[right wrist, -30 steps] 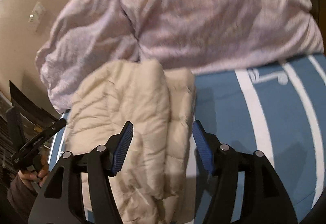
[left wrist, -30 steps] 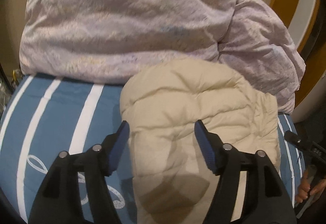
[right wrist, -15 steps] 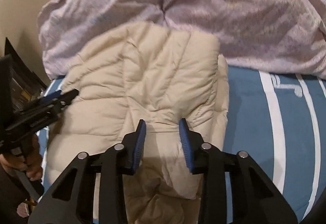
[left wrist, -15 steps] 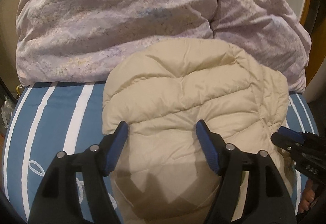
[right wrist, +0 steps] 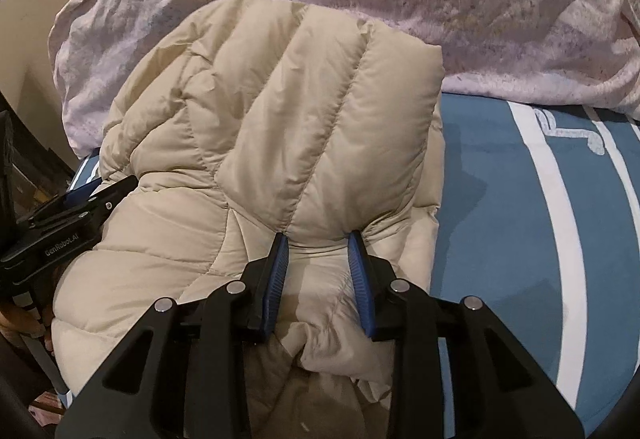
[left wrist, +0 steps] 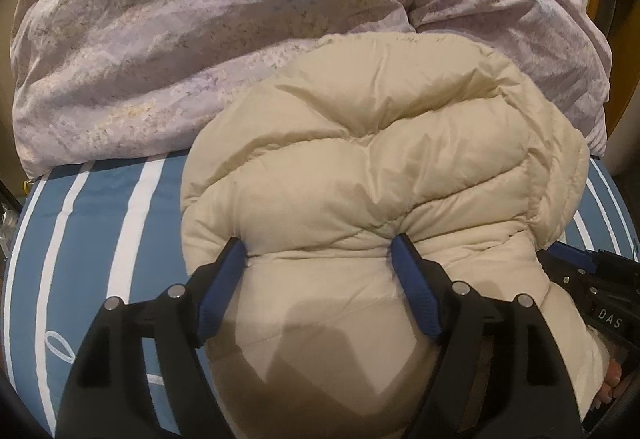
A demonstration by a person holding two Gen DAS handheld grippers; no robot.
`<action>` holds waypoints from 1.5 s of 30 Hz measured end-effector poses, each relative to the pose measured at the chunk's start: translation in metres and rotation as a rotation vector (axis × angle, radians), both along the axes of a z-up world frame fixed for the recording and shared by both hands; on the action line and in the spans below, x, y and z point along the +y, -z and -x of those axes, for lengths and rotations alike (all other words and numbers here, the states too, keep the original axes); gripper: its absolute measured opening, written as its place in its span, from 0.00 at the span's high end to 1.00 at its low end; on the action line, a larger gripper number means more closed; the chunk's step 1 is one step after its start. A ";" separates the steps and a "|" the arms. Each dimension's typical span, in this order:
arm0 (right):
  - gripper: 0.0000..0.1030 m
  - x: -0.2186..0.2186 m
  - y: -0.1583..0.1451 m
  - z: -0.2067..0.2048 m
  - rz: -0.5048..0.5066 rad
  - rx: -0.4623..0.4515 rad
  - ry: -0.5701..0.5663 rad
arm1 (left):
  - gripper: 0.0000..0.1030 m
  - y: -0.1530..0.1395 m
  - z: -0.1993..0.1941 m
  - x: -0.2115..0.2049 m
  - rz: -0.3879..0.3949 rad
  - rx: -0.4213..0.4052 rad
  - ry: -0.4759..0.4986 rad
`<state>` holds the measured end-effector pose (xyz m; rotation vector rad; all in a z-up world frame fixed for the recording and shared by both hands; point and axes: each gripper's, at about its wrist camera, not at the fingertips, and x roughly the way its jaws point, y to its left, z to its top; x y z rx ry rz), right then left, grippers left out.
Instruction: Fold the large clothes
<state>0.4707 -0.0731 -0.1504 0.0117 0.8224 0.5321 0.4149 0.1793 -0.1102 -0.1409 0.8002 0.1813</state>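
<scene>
1. The cream puffer jacket (left wrist: pixel 372 175) lies folded in a thick bundle on the blue, white-striped bed cover (left wrist: pixel 100 223), its far edge against the lilac duvet (left wrist: pixel 200 39) heaped behind it.
2. The left claw (left wrist: pixel 320 255) is spread wide, its 2 blue pads pressing into the jacket's near fold on either side of a broad bulge; it straddles the padding and does not pinch it.
3. The right claw (right wrist: pixel 318 251) is narrowed on a ridge of the jacket (right wrist: pixel 288 111), the quilting puckering between the pads, so it seems to be gripping that fold.
4. Judgement: the step in hand looks like compressing and securing the bundle. Done well, the left claw should close on the full thickness of the fold, not only the slippery outer shell, and both should press down evenly so trapped air escapes and the layers do not spring open.
5. Risk: puffy fill rebounds, and a grip on 1 layer only would let the fold slide apart.
6. Readable writing: "GenRobot.AI" on the other claw's body in the right wrist view, and "DAS" on the one seen in the left wrist view. No label shows on the jacket.
</scene>
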 end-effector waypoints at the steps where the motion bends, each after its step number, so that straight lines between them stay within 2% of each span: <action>1: 0.69 0.000 0.001 -0.001 -0.001 -0.001 0.000 | 0.26 0.001 -0.001 0.000 0.003 0.000 0.000; 8: 0.69 0.002 0.002 -0.001 0.014 -0.007 0.010 | 0.20 0.003 -0.001 0.003 0.023 -0.012 -0.018; 11: 0.65 0.003 -0.007 0.004 0.027 -0.009 0.022 | 0.16 -0.005 0.007 0.005 0.037 -0.022 -0.039; 12: 0.56 0.003 -0.009 0.006 0.029 -0.008 0.028 | 0.15 -0.009 0.011 0.006 0.042 -0.026 -0.043; 13: 0.40 0.001 -0.014 0.009 0.033 -0.009 0.041 | 0.14 -0.012 0.015 0.006 0.046 -0.029 -0.046; 15: 0.22 -0.004 -0.020 0.015 0.044 -0.021 0.074 | 0.13 -0.021 0.026 0.005 0.050 -0.039 -0.053; 18: 0.21 -0.015 -0.029 0.029 0.015 -0.033 0.083 | 0.13 -0.029 0.048 0.006 0.046 -0.062 -0.051; 22: 0.07 -0.025 -0.039 0.055 0.029 -0.035 0.090 | 0.11 -0.038 0.080 0.001 0.051 -0.082 -0.045; 26: 0.03 -0.029 -0.046 0.086 0.058 -0.059 0.067 | 0.11 -0.045 0.118 -0.005 0.068 -0.094 -0.049; 31: 0.03 -0.030 -0.050 0.131 0.067 -0.089 0.028 | 0.11 -0.048 0.158 -0.018 0.098 -0.096 -0.059; 38: 0.03 -0.041 -0.049 0.171 0.020 -0.060 0.005 | 0.11 -0.050 0.212 -0.040 0.134 -0.089 -0.068; 45: 0.03 -0.048 -0.045 0.204 0.025 -0.047 -0.024 | 0.11 -0.051 0.251 -0.055 0.165 -0.085 -0.076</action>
